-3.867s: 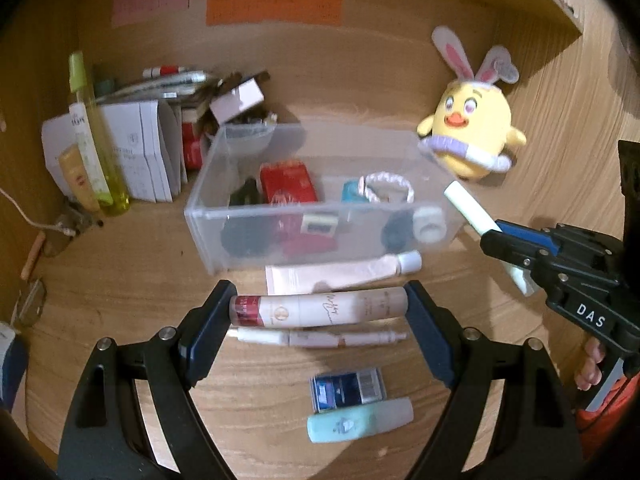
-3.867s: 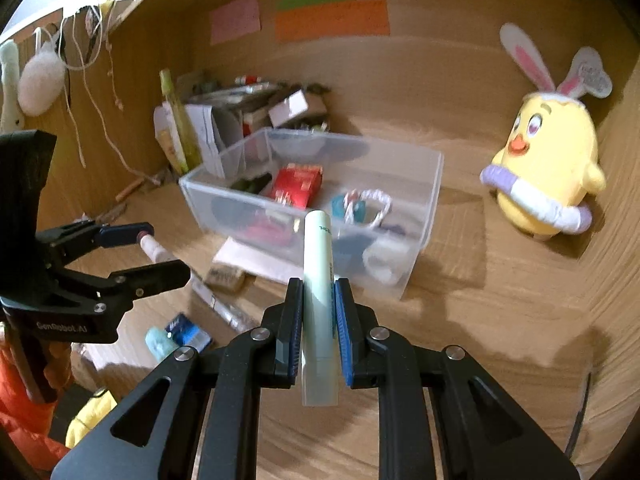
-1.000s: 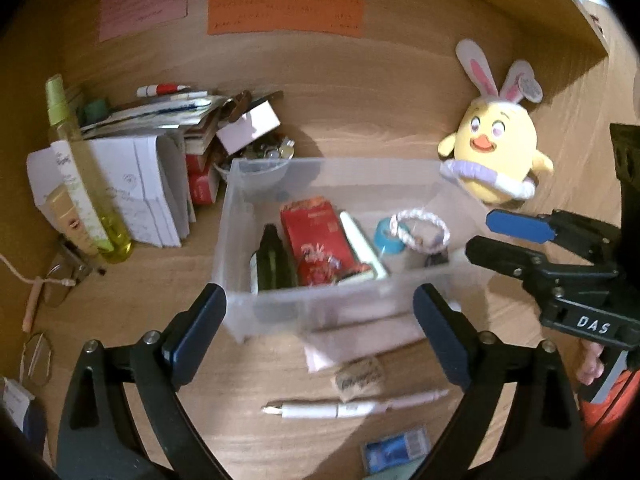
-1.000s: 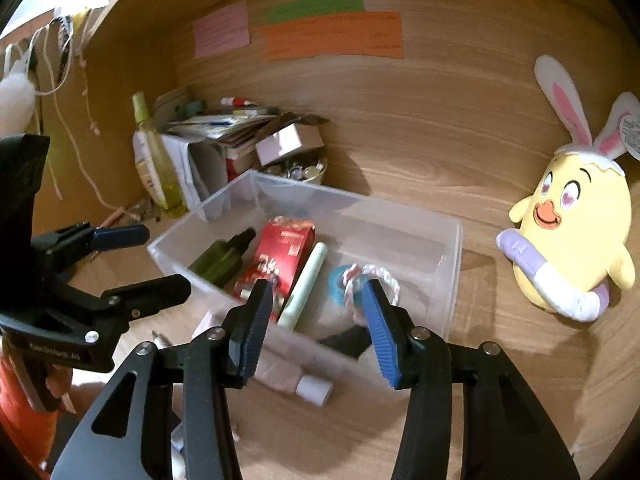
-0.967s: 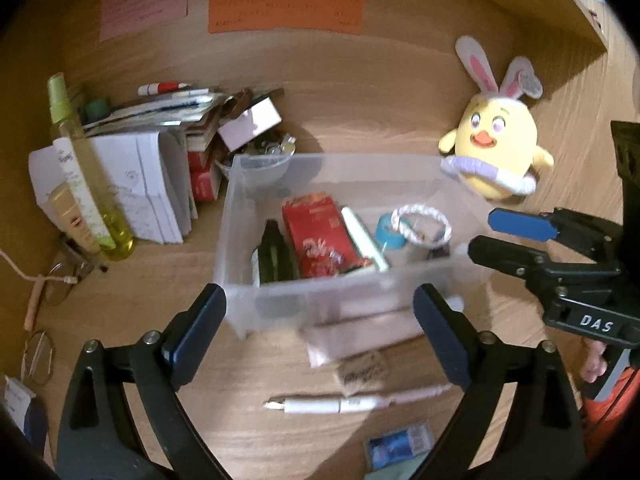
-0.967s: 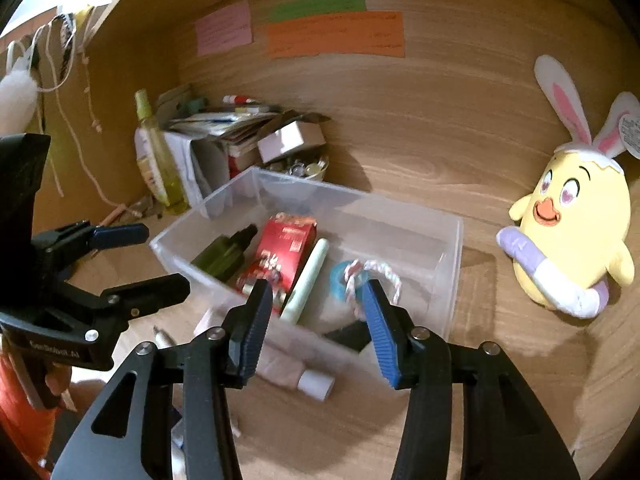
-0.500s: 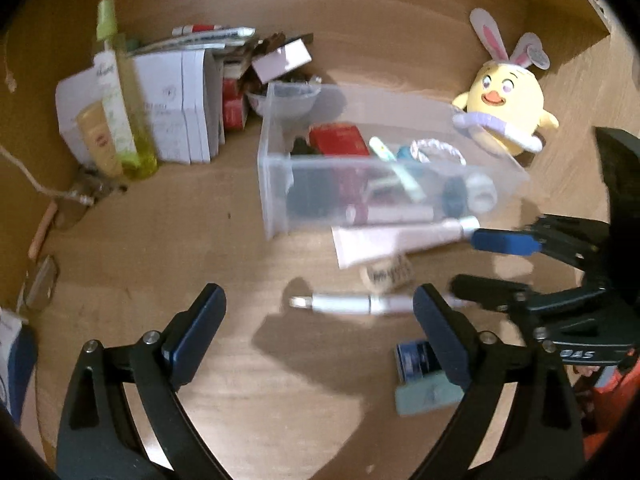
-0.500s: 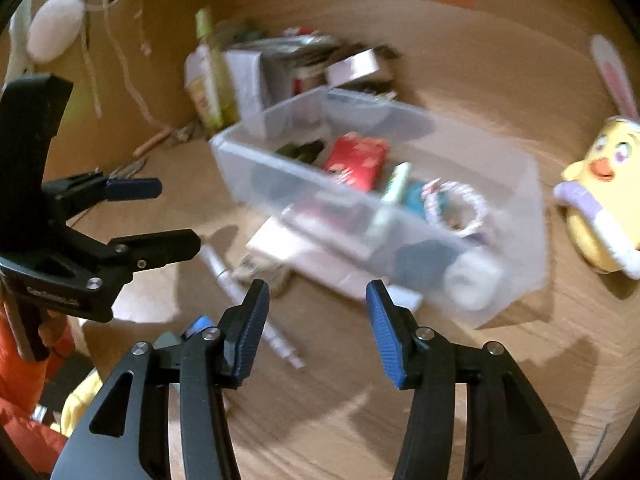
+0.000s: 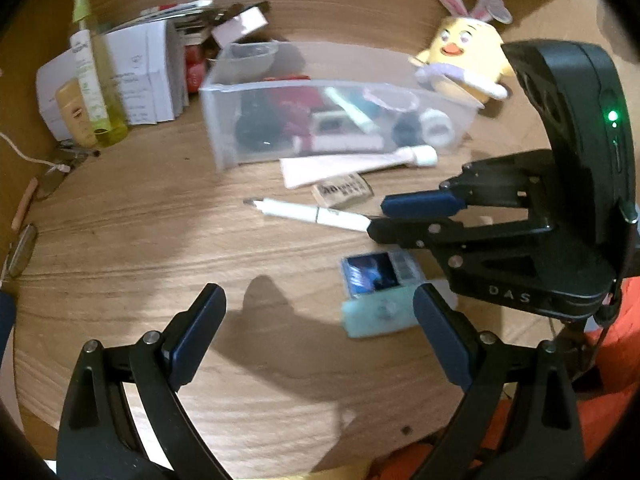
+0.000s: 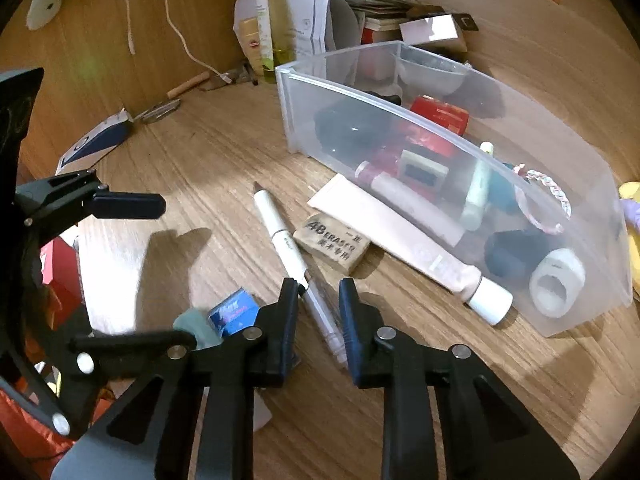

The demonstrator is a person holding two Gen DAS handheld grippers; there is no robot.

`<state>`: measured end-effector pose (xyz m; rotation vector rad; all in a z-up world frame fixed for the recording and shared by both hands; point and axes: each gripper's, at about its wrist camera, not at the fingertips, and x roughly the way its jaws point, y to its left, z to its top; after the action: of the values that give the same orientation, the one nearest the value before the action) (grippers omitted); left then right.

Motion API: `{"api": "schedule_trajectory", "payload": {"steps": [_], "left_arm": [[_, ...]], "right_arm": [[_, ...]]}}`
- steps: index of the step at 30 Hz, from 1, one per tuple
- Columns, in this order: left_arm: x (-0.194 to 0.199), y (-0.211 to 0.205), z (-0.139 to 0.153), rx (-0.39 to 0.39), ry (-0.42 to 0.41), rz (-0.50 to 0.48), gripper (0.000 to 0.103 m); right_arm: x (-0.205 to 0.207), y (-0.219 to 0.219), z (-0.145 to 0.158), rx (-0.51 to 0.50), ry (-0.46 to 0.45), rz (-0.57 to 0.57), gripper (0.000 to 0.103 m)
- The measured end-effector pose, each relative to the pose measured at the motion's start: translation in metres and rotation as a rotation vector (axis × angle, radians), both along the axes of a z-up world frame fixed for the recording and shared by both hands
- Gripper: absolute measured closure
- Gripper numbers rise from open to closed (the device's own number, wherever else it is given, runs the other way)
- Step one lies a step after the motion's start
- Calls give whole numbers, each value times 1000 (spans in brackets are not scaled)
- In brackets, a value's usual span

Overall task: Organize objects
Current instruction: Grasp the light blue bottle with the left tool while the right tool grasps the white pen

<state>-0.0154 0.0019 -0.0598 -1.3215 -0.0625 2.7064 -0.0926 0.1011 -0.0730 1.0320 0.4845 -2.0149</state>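
A clear plastic bin (image 9: pixel 224 128) (image 10: pixel 304 92) on the wooden desk holds several small items. In front of it lie a pale tube (image 9: pixel 344 162) (image 10: pixel 400 236), an eraser (image 9: pixel 342 192) (image 10: pixel 332 242), a white pen (image 9: pixel 304 213) (image 10: pixel 280 232), a blue packet (image 9: pixel 370 274) (image 10: pixel 234 312) and a mint tube (image 9: pixel 378 316). My right gripper (image 10: pixel 319 294) (image 9: pixel 378 216) is open, its jaws on either side of the pen's near end, not touching it. My left gripper (image 9: pixel 320 328) is open and empty over bare desk, near the mint tube.
A yellow bunny plush (image 9: pixel 464 52) sits right of the bin. Papers, boxes and a yellow-green bottle (image 9: pixel 94 80) (image 10: pixel 274 20) crowd the back left. A cable (image 10: pixel 176 20) hangs on the left wall. A dark blue box (image 10: pixel 96 146) lies at the left.
Both grippers have pulled back and lowered from above the bin to the desk in front. My right gripper has come down around the white pen's end.
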Motion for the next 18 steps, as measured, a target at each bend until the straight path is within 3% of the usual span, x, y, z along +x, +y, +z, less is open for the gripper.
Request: {"api": "schedule_trajectory", "payload": {"steps": [7,18], "left_arm": [[5,29,-10,-32,-20,-55,7],[0,46,-19,-80,4,-31,7]], "right_arm": [[14,33,1,20,23,-52,87],[32,78,7,-26,-1,-130,87]]}}
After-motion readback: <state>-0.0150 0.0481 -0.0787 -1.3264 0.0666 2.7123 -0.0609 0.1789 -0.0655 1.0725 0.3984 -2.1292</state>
